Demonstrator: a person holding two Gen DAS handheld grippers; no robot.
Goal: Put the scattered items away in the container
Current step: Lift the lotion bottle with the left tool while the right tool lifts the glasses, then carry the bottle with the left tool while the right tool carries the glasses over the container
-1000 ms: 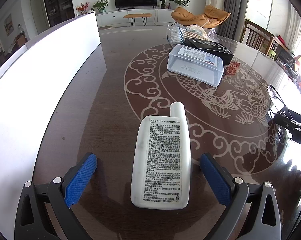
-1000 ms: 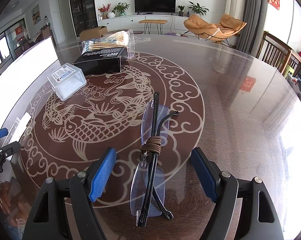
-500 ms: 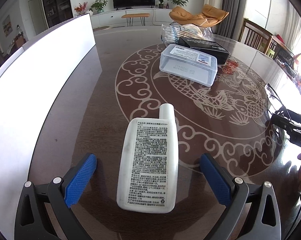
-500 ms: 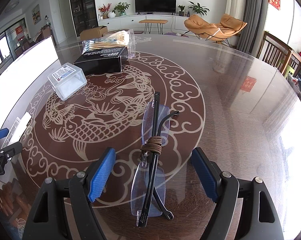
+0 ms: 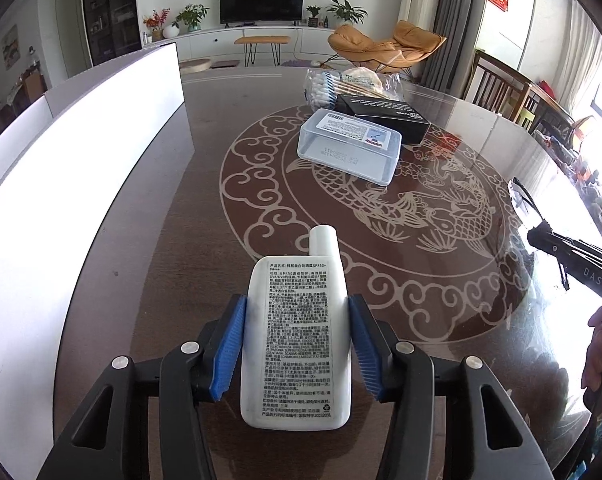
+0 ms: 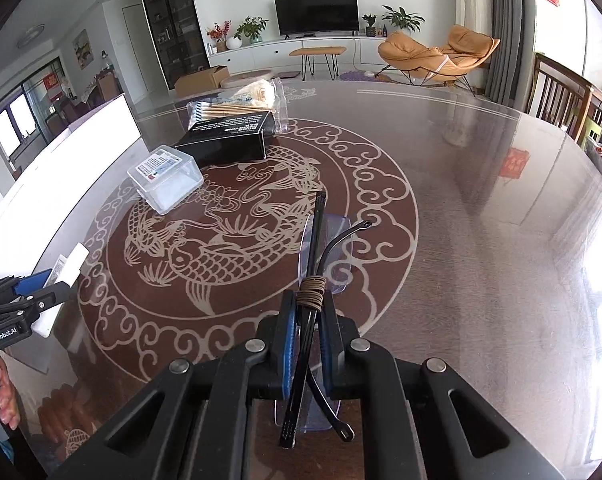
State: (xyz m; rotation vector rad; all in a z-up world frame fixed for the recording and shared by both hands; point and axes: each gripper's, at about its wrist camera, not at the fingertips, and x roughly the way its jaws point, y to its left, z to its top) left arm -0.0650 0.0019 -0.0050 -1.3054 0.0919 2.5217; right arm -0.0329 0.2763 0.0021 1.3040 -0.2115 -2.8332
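My left gripper (image 5: 297,308) is shut on a flat white sunscreen bottle (image 5: 297,336), its blue pads pressed on both sides, cap pointing away. My right gripper (image 6: 309,300) is shut on folded rimless glasses (image 6: 313,264) bound with a brown hair tie (image 6: 312,291). The white container (image 5: 81,152) runs along the table's left side, its wall also showing in the right wrist view (image 6: 61,160). A clear plastic box (image 5: 349,148), a black box (image 5: 381,114) and a bag of cotton swabs (image 5: 349,84) lie on the table further off.
The dark glass-topped table (image 5: 161,220) has a fish pattern at its centre. Chairs (image 5: 501,84) stand at the far right edge. The right gripper shows at the right edge of the left wrist view (image 5: 573,252); the left gripper shows at the left of the right wrist view (image 6: 25,292).
Both grippers have closed: the left onto the white bottle, the right onto the folded glasses. Both were open around them before.
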